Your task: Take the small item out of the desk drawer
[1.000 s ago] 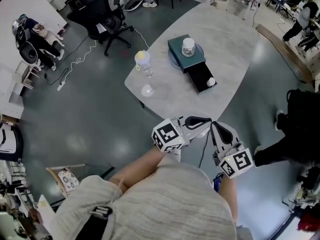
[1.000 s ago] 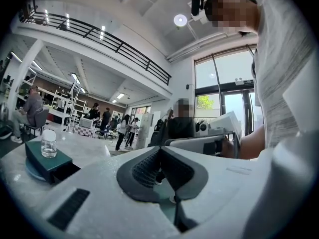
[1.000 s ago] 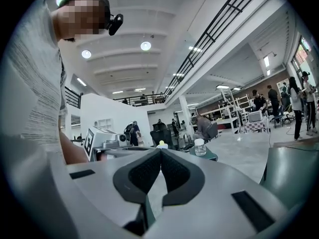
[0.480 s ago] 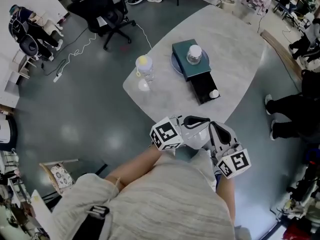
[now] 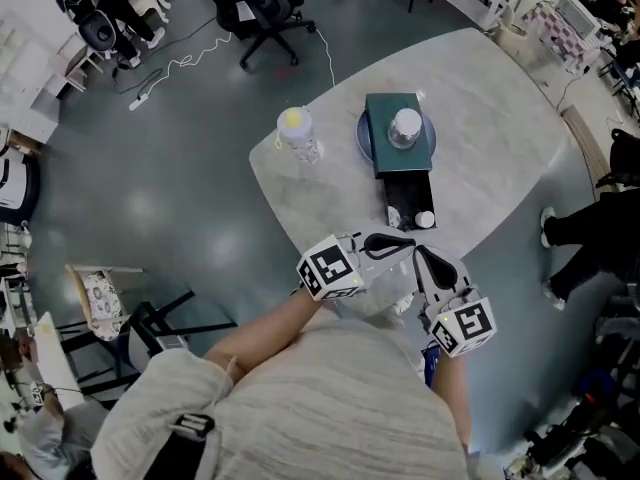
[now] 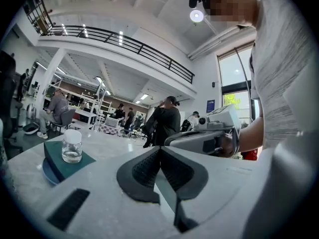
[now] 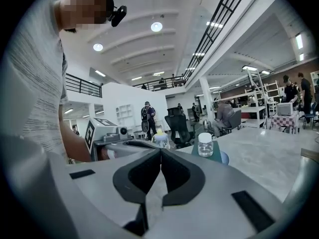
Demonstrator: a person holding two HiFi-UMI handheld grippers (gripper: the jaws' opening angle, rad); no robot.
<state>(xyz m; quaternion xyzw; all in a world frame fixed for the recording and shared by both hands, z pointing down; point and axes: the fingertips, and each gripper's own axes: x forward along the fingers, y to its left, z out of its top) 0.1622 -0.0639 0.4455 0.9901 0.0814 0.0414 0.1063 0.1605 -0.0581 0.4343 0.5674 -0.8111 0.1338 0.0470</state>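
A dark green drawer box stands on the grey table, with a clear jar on top. Its black drawer is pulled open towards me. A small white item lies in the drawer's near right corner. My left gripper and right gripper are held side by side over the table's near edge, short of the drawer. Both are shut and hold nothing. The jar shows far left in the left gripper view. In the right gripper view the jar is beyond the jaws.
A clear bottle with a yellow cap stands at the table's left edge. A black office chair is beyond the table. A folding stool is on the floor at my left. A person's legs are at the table's right.
The head view has swung, so the table and open drawer now lie straight ahead and closer to the grippers. Both grippers stay shut and close to my body.
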